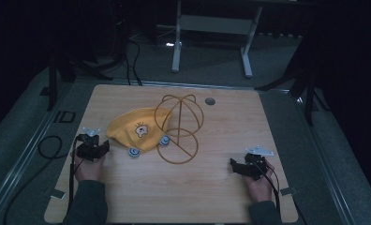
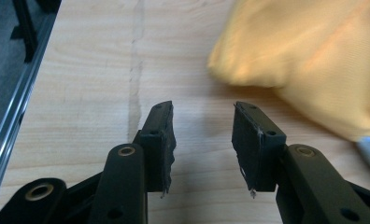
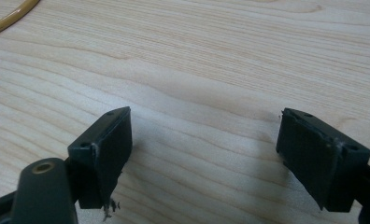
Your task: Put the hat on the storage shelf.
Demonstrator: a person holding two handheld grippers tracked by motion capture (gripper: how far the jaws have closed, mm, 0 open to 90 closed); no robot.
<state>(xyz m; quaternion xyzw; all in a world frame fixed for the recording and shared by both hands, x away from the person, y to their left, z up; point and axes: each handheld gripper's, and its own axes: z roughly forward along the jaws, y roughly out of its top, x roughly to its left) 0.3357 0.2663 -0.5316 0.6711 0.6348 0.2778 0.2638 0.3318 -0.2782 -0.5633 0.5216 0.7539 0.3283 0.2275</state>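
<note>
Hands come in from the bottom, one on each side of the wooden bench (image 1: pixel 127 197). We start on the left. Our left gripper (image 1: pixel 101 151) sits near the left edge of the bench. Its fingers (image 2: pixel 162 135) stand part way apart, with bare wood between them. They hold nothing. A black cable (image 1: pixel 50 150) trails off the bench beside that hand.

Just to the right of those fingers lies a yellow hat (image 1: pixel 134 131). It is soft and floppy and rests flat on the bench, a bit left of the middle. It has a small picture on the front and two round blue-white bits (image 1: pixel 134 152) at its near edge. The left gripper is close to the hat but not touching it.

Next comes a yellow wire frame (image 1: pixel 179 126). The hat's right side touches it.

Far to the right is our right gripper (image 1: pixel 235 165). Its fingers (image 3: pixel 106 149) are wide apart over bare wood, and they hold nothing too.
</note>
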